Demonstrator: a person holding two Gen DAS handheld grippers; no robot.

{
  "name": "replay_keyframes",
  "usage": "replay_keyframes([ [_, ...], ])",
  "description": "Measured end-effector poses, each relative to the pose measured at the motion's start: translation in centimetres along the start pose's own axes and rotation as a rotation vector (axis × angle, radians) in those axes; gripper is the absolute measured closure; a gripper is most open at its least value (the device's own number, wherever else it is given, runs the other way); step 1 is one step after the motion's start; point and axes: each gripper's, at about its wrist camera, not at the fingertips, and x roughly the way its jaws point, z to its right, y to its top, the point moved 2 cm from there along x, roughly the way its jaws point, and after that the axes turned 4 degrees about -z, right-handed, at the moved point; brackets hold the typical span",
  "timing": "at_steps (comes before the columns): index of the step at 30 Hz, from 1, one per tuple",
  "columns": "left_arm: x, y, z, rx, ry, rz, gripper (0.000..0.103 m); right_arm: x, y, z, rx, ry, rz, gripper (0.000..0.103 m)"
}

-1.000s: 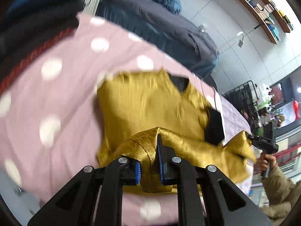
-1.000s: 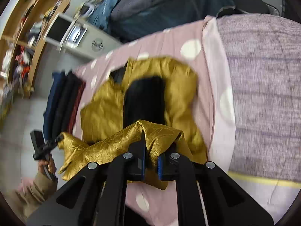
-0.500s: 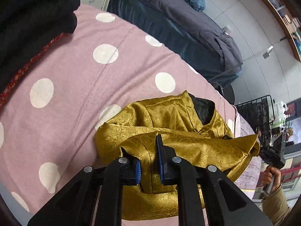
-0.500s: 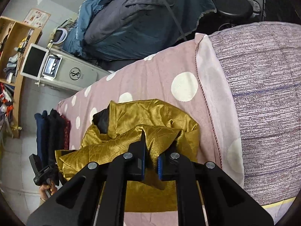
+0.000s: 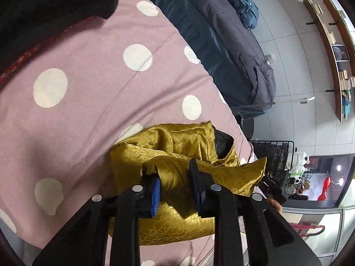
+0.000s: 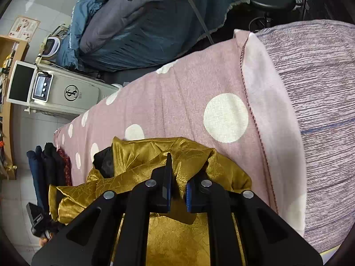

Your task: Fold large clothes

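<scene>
A gold satin garment with black lining lies bunched on the pink polka-dot sheet. My left gripper has its jaws parted wider than before, with a fold of gold cloth draped loosely between the blue pads. My right gripper is shut on a fold of the same garment at its other corner. The right gripper appears in the left wrist view, and the left one in the right wrist view.
Folded dark clothes are stacked at the sheet's far end. A dark blue and grey duvet lies beyond the bed. A grey knit cover borders the sheet. A white machine and wall shelves stand around.
Both grippers carried the lifted gold edge forward over the garment and lowered it, folding it onto itself. The left jaws have opened wider around the cloth.
</scene>
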Motion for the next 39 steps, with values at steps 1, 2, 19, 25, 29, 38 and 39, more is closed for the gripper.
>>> replay_keyframes([
  [1, -0.4, 0.0, -0.6, -0.023, -0.005, 0.013, 0.072, 0.4, 0.2, 0.0, 0.007, 0.000, -0.004, 0.093],
  [2, -0.8, 0.1, -1.2, -0.053, -0.005, 0.026, 0.068, 1.0, 0.4, 0.1, 0.019, 0.000, -0.011, 0.093],
  [19, 3.4, -10.9, 6.6, 0.314, 0.273, 0.097, 0.022, -4.4, -0.7, 3.1, 0.112, 0.201, 0.112, 0.047],
  [25, 10.6, -15.6, 6.4, 0.443, 0.466, 0.021, 0.022, -5.1, -10.7, -2.3, -0.393, -0.050, 0.058, 0.047],
  [29, 14.0, -14.1, 5.3, 0.471, 0.572, 0.028, 0.009, -0.1, -16.2, -0.9, -0.470, -0.276, 0.004, 0.045],
  [38, 16.2, -9.2, 4.3, 0.354, 0.561, -0.014, 0.005, 2.6, -15.1, 1.2, -0.360, -0.293, -0.023, 0.040],
  [39, 15.5, -9.1, 4.3, 0.352, 0.542, -0.007, 0.006, 2.2, -15.0, 1.2, -0.356, -0.278, -0.030, 0.040],
])
